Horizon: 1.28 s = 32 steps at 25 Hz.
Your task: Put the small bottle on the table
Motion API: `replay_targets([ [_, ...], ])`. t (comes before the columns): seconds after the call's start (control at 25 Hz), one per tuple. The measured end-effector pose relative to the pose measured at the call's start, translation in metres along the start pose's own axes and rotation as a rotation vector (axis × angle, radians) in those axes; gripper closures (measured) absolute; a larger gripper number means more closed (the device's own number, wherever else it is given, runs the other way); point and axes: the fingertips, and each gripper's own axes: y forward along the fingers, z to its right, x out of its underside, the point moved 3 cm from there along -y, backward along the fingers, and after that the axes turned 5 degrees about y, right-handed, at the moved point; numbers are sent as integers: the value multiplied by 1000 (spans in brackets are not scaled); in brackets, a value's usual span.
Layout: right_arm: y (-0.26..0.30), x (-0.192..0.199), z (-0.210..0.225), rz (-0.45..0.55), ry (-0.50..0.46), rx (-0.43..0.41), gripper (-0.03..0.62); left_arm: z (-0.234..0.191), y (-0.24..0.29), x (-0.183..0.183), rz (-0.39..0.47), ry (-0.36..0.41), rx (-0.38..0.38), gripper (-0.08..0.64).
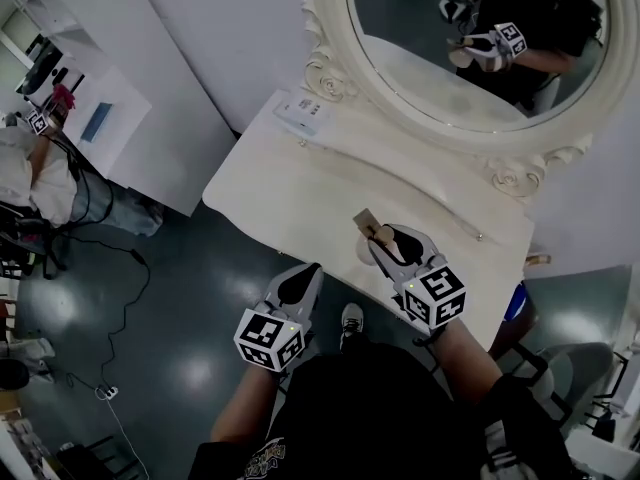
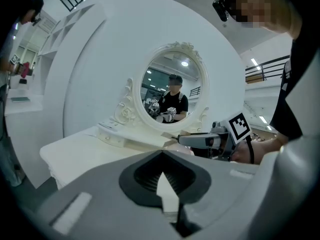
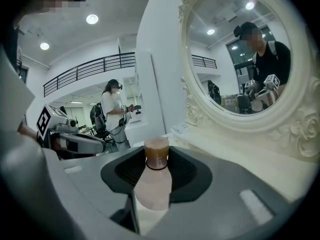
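Observation:
The small bottle [image 1: 374,227], pale pink with a tan cap, is gripped in my right gripper [image 1: 385,238] and hangs over the front right part of the white dressing table [image 1: 290,188]. In the right gripper view the bottle [image 3: 156,169] stands between the dark pads, with its cap poking above them. My left gripper [image 1: 300,284] hovers off the table's front edge, over the dark floor. Its jaws are together with nothing in them. Seen from the left gripper view, the right gripper [image 2: 200,140] reaches over the tabletop.
A big oval mirror [image 1: 480,48] in an ornate white frame stands at the table's back. A flat white box [image 1: 302,114] lies at the back left. White shelves [image 1: 90,108] and cables are off to the left. A person in white [image 3: 114,114] stands further back.

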Motion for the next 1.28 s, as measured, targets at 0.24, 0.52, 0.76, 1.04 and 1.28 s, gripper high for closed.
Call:
replay_targets([
  [0.24,4,-11,24,7,2,15,425,1,20,-11,-7,16,12,560],
  [0.52,14,-20,35,15,3,29,424,-6,29,-21,-13,33,23,560],
  [0.76,28,-24,41,22,21,60,425,-23,44,-24,-46,54,69,560],
  [1.04,53,-41,58,40,50,141,425,-54,71,-50,-59,100,155,560],
  [1.28,80,-51,82,40,67,206,425,-82,94,-59,-84,106,213,560],
])
